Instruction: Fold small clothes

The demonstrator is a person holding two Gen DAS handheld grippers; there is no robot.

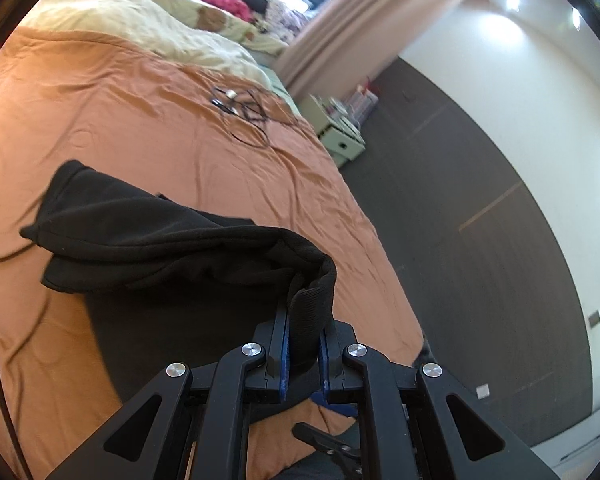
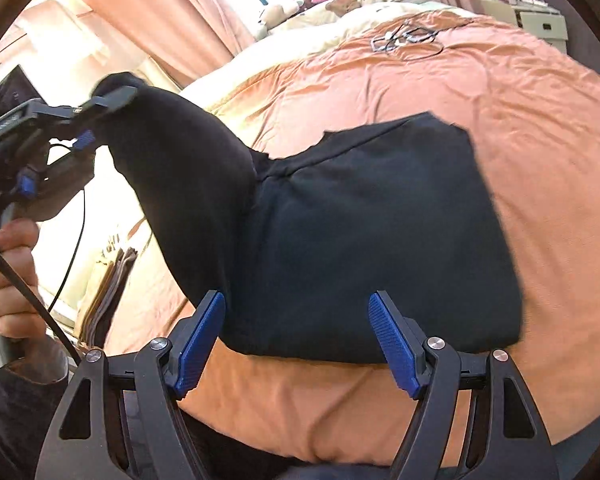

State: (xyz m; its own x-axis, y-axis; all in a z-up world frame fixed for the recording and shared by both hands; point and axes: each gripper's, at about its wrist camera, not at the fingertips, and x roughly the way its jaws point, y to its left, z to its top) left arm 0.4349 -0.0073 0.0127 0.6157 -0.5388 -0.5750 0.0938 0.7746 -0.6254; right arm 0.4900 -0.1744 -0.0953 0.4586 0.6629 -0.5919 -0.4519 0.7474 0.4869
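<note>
- The left gripper (image 1: 303,340) clamps a ribbed hem of the black garment (image 2: 380,240), which lies near the bed (image 2: 520,92)'s near edge.
- The right gripper (image 2: 298,340) gapes empty above that edge.
- Carry the lifted part straight across, keep it taut, and align the hems before letting go.

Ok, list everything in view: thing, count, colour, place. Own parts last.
black garment: one, black, on the bed, one end lifted.
bedspread: one, orange, covering the bed.
quilt: one, cream, far end of the bed.
cables: one tangle, black, on the bedspread, far side.
curtain: one, peach, beyond the bed.
cabinet: one, pale green, beside the bed.
left claw: shut on the garment's ribbed edge.
right claw: open, near the garment, holding nothing.
hand: one, gripping the left claw's handle.
</note>
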